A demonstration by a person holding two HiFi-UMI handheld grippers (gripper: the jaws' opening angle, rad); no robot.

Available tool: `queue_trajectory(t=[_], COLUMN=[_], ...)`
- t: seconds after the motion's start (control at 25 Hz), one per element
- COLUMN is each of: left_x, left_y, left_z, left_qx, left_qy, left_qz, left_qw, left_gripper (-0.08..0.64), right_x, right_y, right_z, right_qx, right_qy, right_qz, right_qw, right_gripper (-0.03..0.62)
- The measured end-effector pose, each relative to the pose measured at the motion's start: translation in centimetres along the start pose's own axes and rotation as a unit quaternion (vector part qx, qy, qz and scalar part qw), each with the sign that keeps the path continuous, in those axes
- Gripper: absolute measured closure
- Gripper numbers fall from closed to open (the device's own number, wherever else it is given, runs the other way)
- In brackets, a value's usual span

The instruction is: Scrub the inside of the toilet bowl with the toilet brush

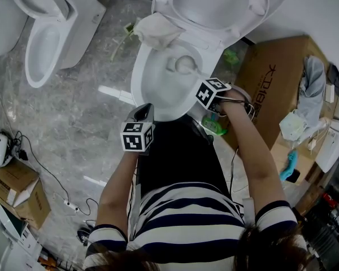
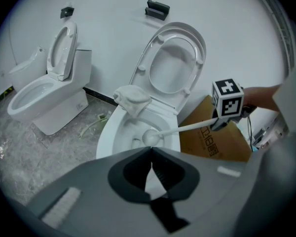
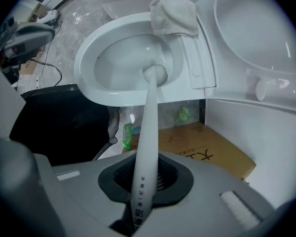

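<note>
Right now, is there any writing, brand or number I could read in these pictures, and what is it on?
"大" (likely), the rest cut off or turned: dark print on the cardboard box.
Small dark characters down the toilet brush handle: too blurred to read.
Nothing else is legible.

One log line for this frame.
right gripper: shut on toilet brush | brush head: in toilet bowl | left gripper: shut, empty
</note>
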State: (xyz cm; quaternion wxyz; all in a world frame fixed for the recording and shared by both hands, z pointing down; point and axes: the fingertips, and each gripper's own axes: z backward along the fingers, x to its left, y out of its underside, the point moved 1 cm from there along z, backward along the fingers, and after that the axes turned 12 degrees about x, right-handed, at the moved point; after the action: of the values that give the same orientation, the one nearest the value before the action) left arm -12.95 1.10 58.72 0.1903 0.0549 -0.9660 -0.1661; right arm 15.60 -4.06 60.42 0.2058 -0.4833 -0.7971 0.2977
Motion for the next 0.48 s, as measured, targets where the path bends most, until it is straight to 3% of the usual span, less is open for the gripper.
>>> queue_trajectory(t=[0.48], left_x=[0.1], left_y=[1.0], left_z=[0.6], left_qx=[0.003], left_qy=[0.000], left_qz=[0.000], left_qw=[1.0000], left_gripper=[0.560], right_x=[2.5], right_y=[1.1], right_z=[-0.1], right_qx=[0.048], right_qy=[-0.015], right_qz=[0.061], right_qw=[0.997], right_gripper=[0.560])
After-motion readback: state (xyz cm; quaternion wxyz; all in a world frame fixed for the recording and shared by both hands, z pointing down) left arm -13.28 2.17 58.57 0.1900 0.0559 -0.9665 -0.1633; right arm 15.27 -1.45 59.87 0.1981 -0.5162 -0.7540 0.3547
